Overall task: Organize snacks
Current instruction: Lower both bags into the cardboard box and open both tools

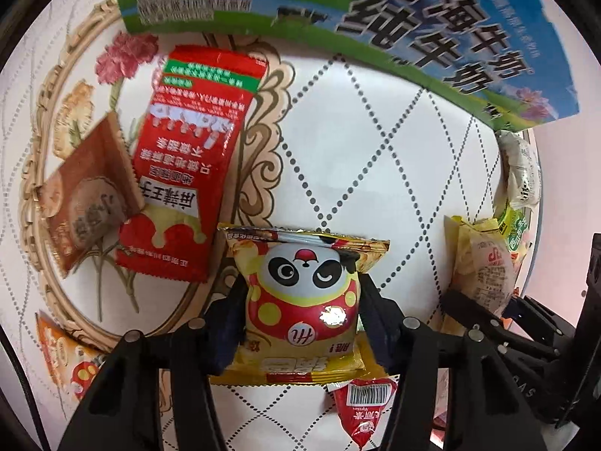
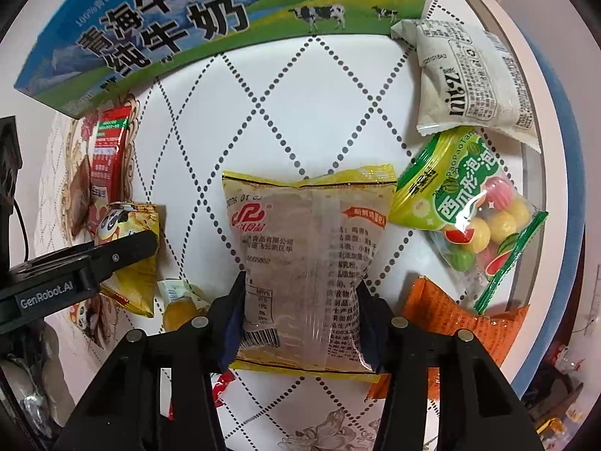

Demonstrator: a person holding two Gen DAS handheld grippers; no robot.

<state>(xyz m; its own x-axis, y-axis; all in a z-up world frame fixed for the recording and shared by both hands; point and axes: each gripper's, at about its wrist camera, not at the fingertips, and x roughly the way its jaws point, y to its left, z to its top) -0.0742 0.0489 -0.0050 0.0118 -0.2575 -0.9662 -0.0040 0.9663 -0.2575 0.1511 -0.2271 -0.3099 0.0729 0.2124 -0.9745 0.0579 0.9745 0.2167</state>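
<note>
My left gripper point(image 1: 302, 293) is shut on a yellow panda snack bag point(image 1: 304, 293), held over the white quilted table. My right gripper point(image 2: 300, 289) is shut on a yellow-edged clear cake packet point(image 2: 304, 248). In the right wrist view the left gripper point(image 2: 112, 259) and panda bag point(image 2: 127, 248) show at the left. In the left wrist view the right gripper's cake packet point(image 1: 480, 274) shows at the right. A milk carton box point(image 1: 338, 18) stands at the back; it also shows in the right wrist view point(image 2: 188, 26).
A red snack packet point(image 1: 188, 165) and brown packet point(image 1: 86, 203) lie left. A small red packet point(image 1: 364, 409) lies near. In the right view a grey packet point(image 2: 465, 82), green candy bag point(image 2: 465, 206) and orange packet point(image 2: 450, 308) lie by the table's round edge point(image 2: 556, 150).
</note>
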